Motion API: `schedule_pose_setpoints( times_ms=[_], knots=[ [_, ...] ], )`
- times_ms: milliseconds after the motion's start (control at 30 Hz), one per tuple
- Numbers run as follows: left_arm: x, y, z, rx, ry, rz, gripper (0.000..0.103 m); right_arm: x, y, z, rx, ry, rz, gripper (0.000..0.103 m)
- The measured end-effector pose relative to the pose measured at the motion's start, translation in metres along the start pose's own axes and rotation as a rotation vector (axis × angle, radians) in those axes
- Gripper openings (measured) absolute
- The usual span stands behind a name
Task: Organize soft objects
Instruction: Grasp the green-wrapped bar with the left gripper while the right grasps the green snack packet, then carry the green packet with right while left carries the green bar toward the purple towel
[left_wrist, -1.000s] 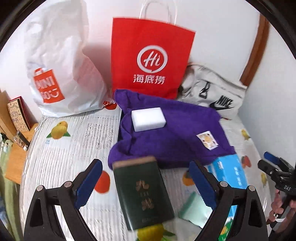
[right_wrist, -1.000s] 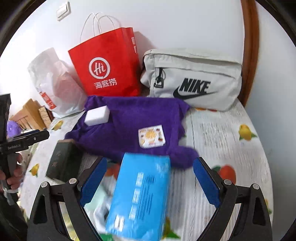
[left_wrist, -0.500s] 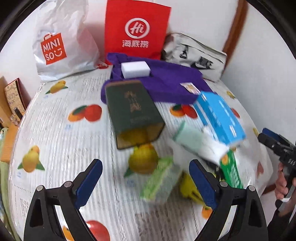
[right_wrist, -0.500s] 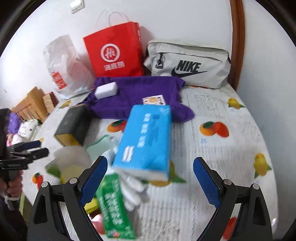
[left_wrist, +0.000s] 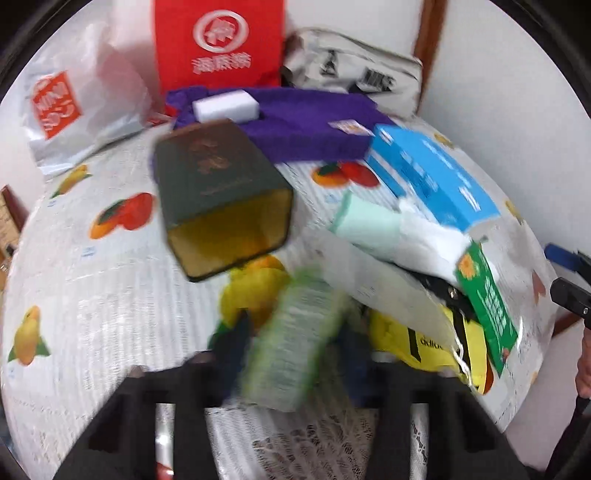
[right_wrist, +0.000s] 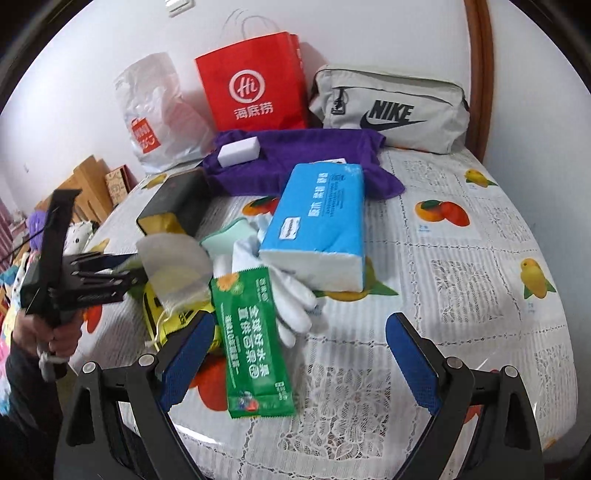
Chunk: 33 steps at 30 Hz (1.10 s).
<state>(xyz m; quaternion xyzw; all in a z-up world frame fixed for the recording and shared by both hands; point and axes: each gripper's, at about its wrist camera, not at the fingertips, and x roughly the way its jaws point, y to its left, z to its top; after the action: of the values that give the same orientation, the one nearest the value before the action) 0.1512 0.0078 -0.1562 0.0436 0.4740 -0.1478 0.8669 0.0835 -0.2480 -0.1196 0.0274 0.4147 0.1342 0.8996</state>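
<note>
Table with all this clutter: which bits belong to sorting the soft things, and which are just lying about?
For the job: purple cloth, white sponge, white gloves, blue tissue pack, mesh pouch.
Lying about, probably: red paper bag, grey Nike bag, white plastic bag, dark green box.

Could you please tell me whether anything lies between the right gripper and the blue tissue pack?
Yes: the green packet and the white gloves lie between the open right gripper and the blue tissue pack.
</note>
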Motion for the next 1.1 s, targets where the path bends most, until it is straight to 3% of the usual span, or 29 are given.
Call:
schedule_pose_setpoints(
  times_ms=[67,200,300,467,567,633,867,1100],
  knots=[
    [-0.003,-0.004,-0.003,0.016,-0.015,0.005,0.026,0.002,0.003,-0.004,-0.011,0.004,0.007,0.093],
    [-0.017,0.008,-0.012,-0.088,-0.03,-0.019,0.026,0.012,0.009,-0.013,-0.035,0.026,0.025,0.093],
    [-0.016,0.017,-0.019,-0.125,-0.014,0.049,0.026,0.024,0.014,-0.019,-0.048,0.053,0.053,0.093],
    [-0.016,0.022,-0.025,-0.174,-0.041,0.044,0.026,0.042,0.026,-0.027,-0.092,0.083,0.057,0.091],
    [-0.013,0.019,-0.026,-0.171,-0.037,0.049,0.026,0.054,0.032,-0.03,-0.125,0.098,0.039,0.075],
    [-0.011,0.017,-0.026,-0.169,-0.036,0.059,0.026,0.06,0.038,-0.033,-0.164,0.103,0.016,0.041],
    [-0.014,0.02,-0.03,-0.211,-0.05,0.049,0.026,0.039,0.03,-0.034,-0.164,0.074,0.046,0.038],
    [-0.021,0.023,-0.038,-0.241,-0.049,0.071,0.026,0.03,0.007,-0.041,-0.117,0.085,-0.012,0.038]
  ],
)
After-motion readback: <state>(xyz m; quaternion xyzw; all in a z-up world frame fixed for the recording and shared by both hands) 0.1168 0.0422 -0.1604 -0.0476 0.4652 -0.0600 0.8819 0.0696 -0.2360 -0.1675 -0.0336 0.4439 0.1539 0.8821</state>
